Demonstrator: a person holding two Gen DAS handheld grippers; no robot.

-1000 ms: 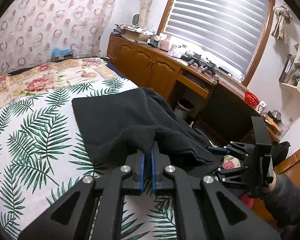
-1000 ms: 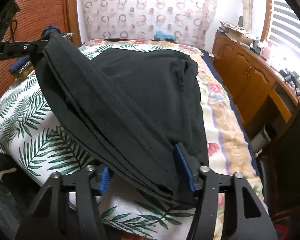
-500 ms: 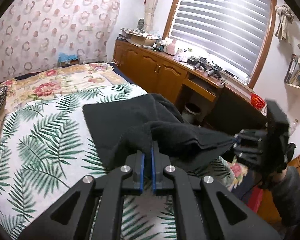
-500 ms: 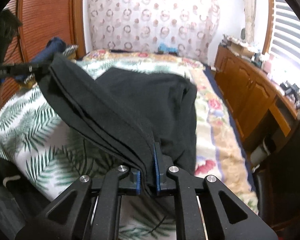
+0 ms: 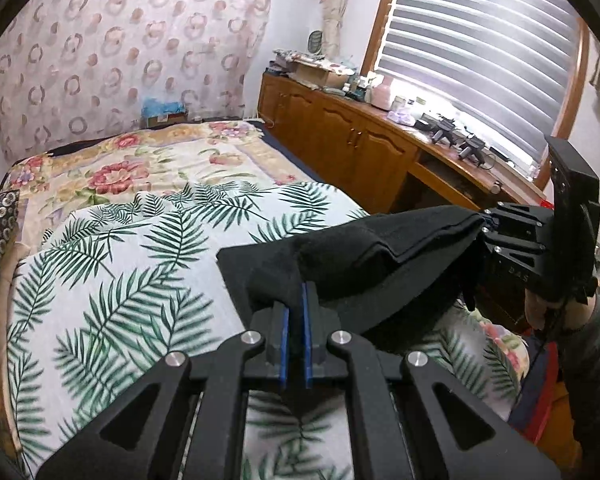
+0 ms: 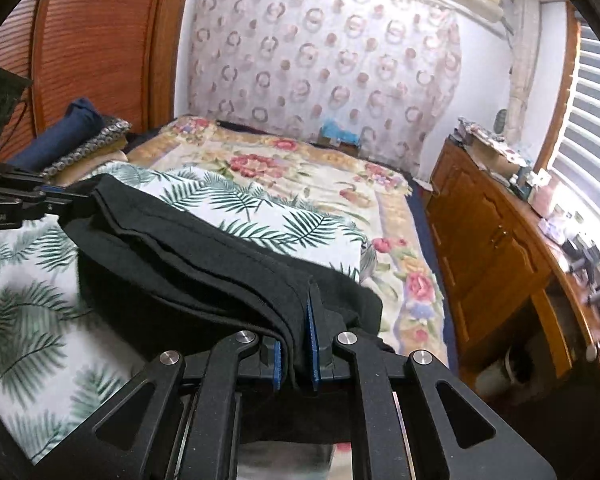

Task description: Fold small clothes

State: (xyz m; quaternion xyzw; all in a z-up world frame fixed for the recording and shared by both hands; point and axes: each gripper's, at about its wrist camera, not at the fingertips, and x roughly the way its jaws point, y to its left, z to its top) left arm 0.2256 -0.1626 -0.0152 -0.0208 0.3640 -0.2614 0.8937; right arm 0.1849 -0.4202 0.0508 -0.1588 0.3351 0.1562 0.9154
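- My left fingers (image 5: 294,312) were clamped on one end of the folded black garment (image 5: 380,256).
- My right fingers (image 6: 294,336) pinched its other end.
- It hung stretched between them, above the palm-leaf sheet (image 5: 132,264) on the bed.

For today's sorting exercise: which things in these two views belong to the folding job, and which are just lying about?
In the job:
- black garment, held up between both tongs
- left tongs, shut on it
- right tongs, shut on it
- palm-leaf sheet beneath

Lying about:
- floral bedspread
- wooden cabinet
- rolled blue cloth
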